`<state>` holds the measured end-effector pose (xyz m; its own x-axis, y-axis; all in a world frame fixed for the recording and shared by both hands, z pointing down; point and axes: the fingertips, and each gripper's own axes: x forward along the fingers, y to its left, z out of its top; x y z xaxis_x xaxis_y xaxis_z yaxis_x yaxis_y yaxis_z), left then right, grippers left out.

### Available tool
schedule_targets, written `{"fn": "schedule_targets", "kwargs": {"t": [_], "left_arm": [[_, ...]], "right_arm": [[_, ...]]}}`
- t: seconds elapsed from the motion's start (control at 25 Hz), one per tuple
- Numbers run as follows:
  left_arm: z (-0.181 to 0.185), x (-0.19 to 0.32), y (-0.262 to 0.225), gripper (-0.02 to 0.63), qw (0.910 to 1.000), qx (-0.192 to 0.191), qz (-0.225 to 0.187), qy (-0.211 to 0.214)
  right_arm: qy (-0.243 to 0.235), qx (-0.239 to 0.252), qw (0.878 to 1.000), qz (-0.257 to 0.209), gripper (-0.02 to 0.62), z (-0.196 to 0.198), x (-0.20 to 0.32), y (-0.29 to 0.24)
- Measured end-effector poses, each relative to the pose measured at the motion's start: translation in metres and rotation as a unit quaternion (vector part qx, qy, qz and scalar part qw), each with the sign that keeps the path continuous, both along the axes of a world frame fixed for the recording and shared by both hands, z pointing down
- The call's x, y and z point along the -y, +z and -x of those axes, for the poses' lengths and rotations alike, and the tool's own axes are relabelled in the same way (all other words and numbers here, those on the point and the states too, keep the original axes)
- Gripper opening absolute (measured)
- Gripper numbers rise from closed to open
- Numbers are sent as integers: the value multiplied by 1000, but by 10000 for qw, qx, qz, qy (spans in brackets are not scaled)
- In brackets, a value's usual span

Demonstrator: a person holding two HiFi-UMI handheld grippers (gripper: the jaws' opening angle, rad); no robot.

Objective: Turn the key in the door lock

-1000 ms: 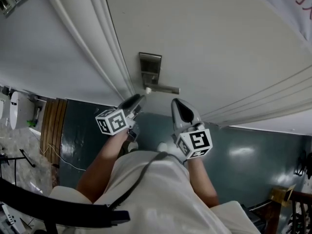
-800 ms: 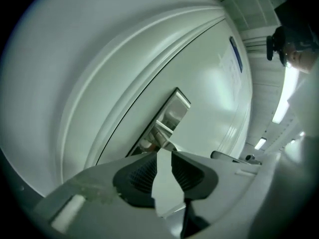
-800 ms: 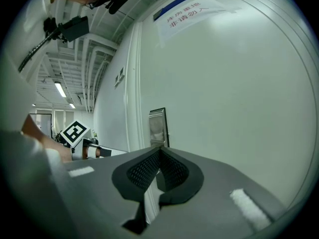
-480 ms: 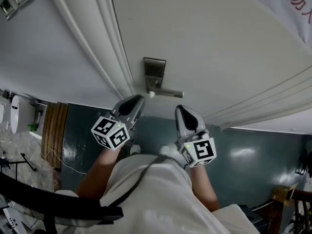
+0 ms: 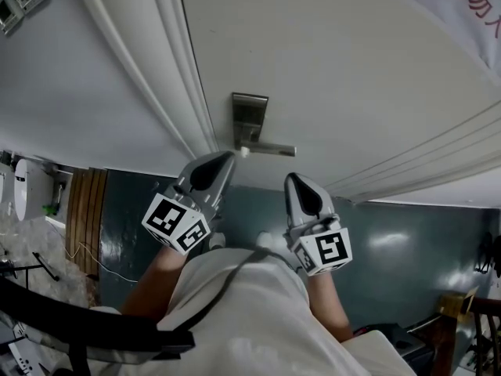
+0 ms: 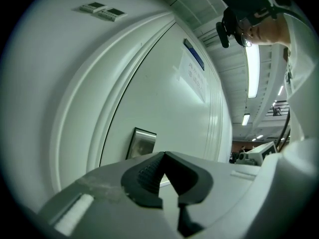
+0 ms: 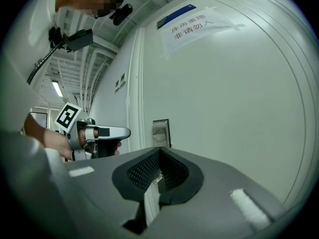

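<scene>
Facing one lock plate (image 5: 249, 114): left tool (image 5: 227, 160), right tool (image 5: 293, 181).

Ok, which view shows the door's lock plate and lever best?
The head view: lock plate and lever are both in full view. Each gripper view shows only the plate's upper part; the jaws in front cover the rest and nearly all the lever.

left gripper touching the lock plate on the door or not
Apart. In the right gripper view the left gripper ends short of the lock plate, with a strip of door frame showing between them.
</scene>
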<state>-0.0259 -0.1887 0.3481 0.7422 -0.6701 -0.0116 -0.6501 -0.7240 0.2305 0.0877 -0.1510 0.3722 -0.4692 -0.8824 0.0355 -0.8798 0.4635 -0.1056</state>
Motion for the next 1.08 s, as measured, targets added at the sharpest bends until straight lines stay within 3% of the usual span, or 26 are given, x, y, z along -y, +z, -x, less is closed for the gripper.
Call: {"fn": "schedule_targets", "kwargs": {"t": [0.32, 1.08], "left_arm": [[-6, -11, -12, 8, 9984, 309, -438, 173], [3, -3, 22, 8, 9995, 321, 34, -36]], "right_arm": [[54, -32, 10000, -31, 8, 2, -2, -5], [172, -164, 9997, 14, 8, 5, -3, 0]]}}
